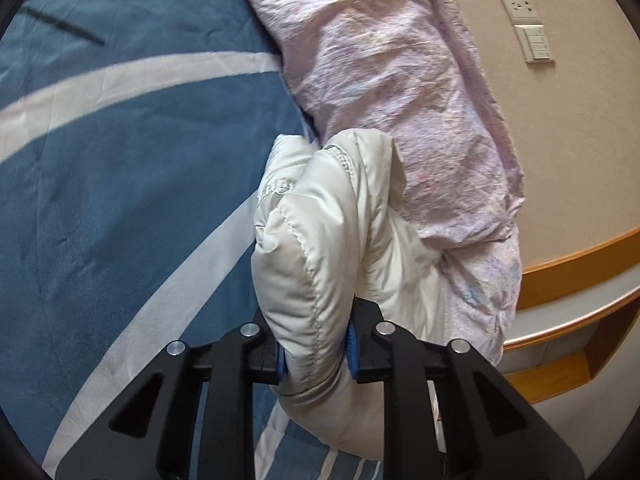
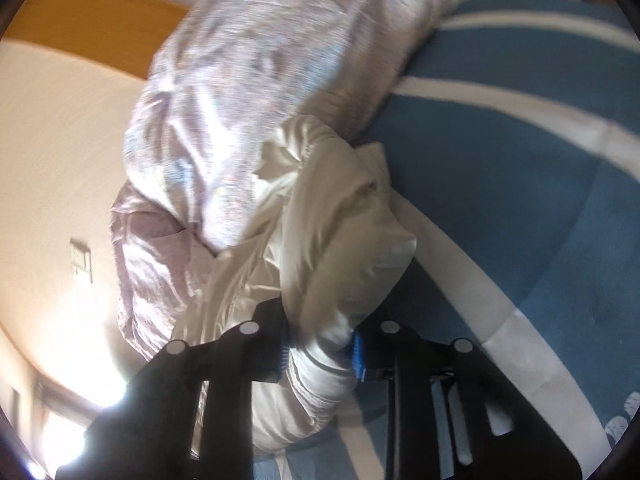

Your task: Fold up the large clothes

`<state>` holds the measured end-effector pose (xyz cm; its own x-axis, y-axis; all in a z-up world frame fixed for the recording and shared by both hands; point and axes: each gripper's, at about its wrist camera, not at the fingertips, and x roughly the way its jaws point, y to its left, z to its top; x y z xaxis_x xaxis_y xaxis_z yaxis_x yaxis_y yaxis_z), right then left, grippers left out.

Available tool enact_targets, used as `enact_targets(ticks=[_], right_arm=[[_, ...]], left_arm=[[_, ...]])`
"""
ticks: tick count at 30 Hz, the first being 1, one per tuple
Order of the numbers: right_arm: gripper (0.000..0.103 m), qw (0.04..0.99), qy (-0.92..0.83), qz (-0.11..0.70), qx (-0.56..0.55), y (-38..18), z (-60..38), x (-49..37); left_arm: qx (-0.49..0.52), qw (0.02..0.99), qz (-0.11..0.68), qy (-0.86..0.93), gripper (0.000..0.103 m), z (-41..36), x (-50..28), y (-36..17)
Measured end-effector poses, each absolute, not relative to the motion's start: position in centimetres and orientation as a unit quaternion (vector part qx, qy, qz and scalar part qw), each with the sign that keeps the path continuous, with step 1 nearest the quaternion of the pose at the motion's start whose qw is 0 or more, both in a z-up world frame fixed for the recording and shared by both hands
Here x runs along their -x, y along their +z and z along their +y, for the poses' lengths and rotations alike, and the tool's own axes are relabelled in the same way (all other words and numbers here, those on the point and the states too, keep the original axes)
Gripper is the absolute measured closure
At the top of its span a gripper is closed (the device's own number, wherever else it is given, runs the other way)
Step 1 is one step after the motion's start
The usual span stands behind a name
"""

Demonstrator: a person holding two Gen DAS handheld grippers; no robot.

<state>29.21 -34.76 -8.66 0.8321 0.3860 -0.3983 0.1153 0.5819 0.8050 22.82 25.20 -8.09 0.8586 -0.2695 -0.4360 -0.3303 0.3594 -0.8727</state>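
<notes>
Blue bedding (image 1: 120,168) with broad pale bands covers the bed, and a crumpled pink quilt (image 1: 392,92) is heaped along the side by the beige wall, where a socket and switch plate (image 1: 528,24) sit above a wooden ledge (image 1: 576,264). On the bed, against that quilt, lies the cream puffer jacket (image 1: 320,232): shiny, quilted in stitched channels, bunched into soft rolls. The left gripper (image 1: 316,352) is clamped on a thick stitched fold of it, blue pads pressed into both sides. The right gripper (image 2: 320,350) likewise pinches a wad of the same jacket, the cloth squeezed between its pads, though that view is blurred. I'd judge it light and airy, very compressible, and slick enough to slide out of a shallow pinch. Seams, hem or cuff edges look like the surest places to grip, rather than the puffy middles.
</notes>
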Motion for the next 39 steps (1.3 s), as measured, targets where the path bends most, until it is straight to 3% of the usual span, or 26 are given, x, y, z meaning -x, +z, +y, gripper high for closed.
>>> enact_targets(ticks=[6, 22, 26, 29, 32, 34, 39], right_arm=[[0.080, 0.861, 0.106, 0.274, -0.415, -6.4, -33.5, -26.1], [0.080, 0.866, 0.124, 0.322, -0.362, -8.9, -31.9, -17.2], [0.072, 0.874, 0.097, 0.331, -0.343, -9.6, -31.7, -16.7], [0.058, 0.887, 0.065, 0.333, -0.314, -9.6, -31.6, -15.9], [0.040, 0.911, 0.009, 0.314, -0.267, -8.6, -31.1, -15.0], [0.036, 0.932, -0.050, 0.286, -0.217, -7.2, -30.5, -14.3], [0.033, 0.961, -0.068, 0.245, -0.112, -3.8, -26.6, -14.5]], left_arm=[[0.558, 0.789, 0.258, 0.007, 0.083, 26.1, -19.7, -6.6], [0.585, 0.773, 0.247, 0.015, 0.083, 27.6, -8.2, -8.8], [0.585, 0.770, 0.253, 0.024, 0.079, 27.7, -8.1, -9.5], [0.574, 0.776, 0.259, 0.032, 0.072, 27.7, -8.2, -9.8], [0.545, 0.796, 0.263, 0.038, 0.045, 27.5, -8.2, -9.4], [0.526, 0.810, 0.256, 0.047, 0.032, 27.4, -8.0, -8.9], [0.517, 0.816, 0.253, 0.048, 0.026, 27.5, -7.9, -9.0]])
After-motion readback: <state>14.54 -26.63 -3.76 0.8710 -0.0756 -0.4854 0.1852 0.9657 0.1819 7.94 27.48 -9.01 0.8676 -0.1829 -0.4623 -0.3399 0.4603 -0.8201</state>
